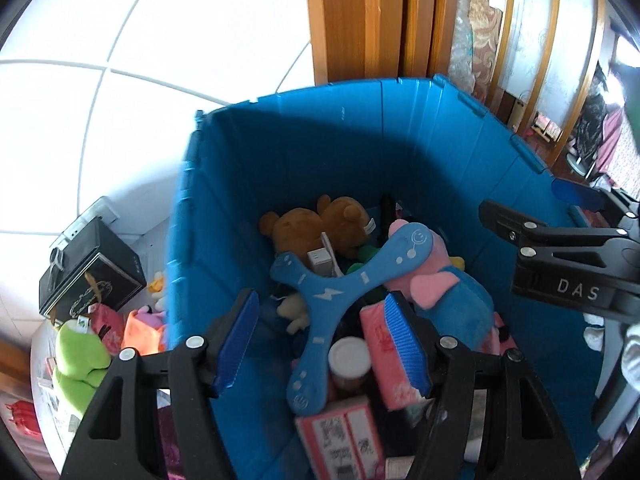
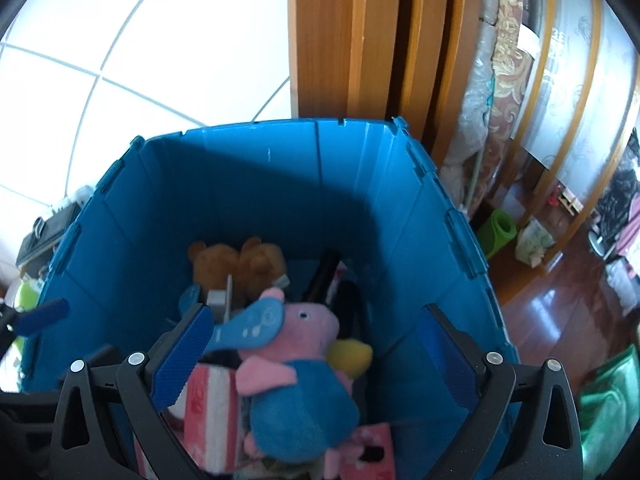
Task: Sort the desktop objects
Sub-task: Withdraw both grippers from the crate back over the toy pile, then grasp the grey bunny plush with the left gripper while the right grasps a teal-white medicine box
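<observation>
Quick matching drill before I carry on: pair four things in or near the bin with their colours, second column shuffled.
Things:
1. bear
2. boomerang
3. frog
4. pig's head

Colours:
A. green
B. pink
C. brown
D. blue

Pairs: 1-C, 2-D, 3-A, 4-B. The frog lies outside the bin; the other three are inside.

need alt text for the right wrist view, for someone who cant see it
The open right gripper, holding nothing, hangs over a deep blue bin filled with toys. On top lies a pink pig plush in blue, with a brown teddy bear behind it and a blue three-armed boomerang beside its head. Wooden door frames rise behind.
</observation>
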A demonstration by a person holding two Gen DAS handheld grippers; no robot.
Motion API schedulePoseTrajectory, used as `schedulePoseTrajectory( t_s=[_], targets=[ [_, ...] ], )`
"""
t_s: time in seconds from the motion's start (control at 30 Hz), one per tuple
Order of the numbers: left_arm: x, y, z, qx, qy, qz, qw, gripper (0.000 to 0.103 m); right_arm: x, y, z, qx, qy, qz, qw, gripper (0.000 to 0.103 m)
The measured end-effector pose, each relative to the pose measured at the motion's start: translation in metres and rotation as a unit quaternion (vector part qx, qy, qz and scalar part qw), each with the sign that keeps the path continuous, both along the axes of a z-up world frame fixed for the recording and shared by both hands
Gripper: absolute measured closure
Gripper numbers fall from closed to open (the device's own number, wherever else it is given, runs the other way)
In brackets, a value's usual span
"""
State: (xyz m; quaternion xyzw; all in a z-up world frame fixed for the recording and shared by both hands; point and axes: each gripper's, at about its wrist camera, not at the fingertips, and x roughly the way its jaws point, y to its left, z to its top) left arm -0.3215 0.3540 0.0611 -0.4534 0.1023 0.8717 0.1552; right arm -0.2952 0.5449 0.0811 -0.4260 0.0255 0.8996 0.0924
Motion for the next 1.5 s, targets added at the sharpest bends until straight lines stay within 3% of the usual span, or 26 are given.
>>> schedulePoseTrajectory(
  t_s=[0.27, 0.37, 0.53, 0.73, 0.97, 1.13, 1.33, 1.5],
  targets=[
    [0.052, -0.086, 0.04, 0.033, 0.053, 0.008, 0.998, 0.038, 0.043, -0.046, 0.031, -0.024, 0.027, 0.05, 0.998, 0.0],
    [0.072, -0.125, 0.042, 0.023, 0.078, 0.029, 0.9963, 0.026, 0.064, -0.076, 0.042, -0.04, 0.052, 0.078, 0.995, 0.0],
    [0.104, -0.191, 0.026, 0.007, 0.097, 0.066, 0.993, 0.023, 0.097, -0.141, 0.054, -0.062, 0.096, 0.135, 0.984, 0.0],
    [0.14, -0.268, -0.012, 0.004, 0.088, 0.115, 0.9895, 0.023, 0.125, -0.227, 0.046, -0.077, 0.127, 0.197, 0.969, 0.0],
    [0.183, -0.367, -0.072, 0.033, 0.065, 0.207, 0.9757, 0.023, 0.149, -0.322, 0.016, -0.068, 0.129, 0.257, 0.955, 0.0],
    [0.205, -0.446, -0.122, 0.029, 0.02, 0.288, 0.957, 0.023, 0.159, -0.373, -0.017, -0.066, 0.105, 0.294, 0.948, 0.0],
    [0.247, -0.534, -0.175, 0.014, -0.02, 0.362, 0.932, 0.023, 0.152, -0.41, -0.087, -0.096, 0.027, 0.302, 0.948, 0.0],
    [0.262, -0.59, -0.205, 0.005, -0.031, 0.381, 0.9242, 0.023, 0.149, -0.421, -0.143, -0.103, -0.038, 0.275, 0.955, 0.0]
  ],
)
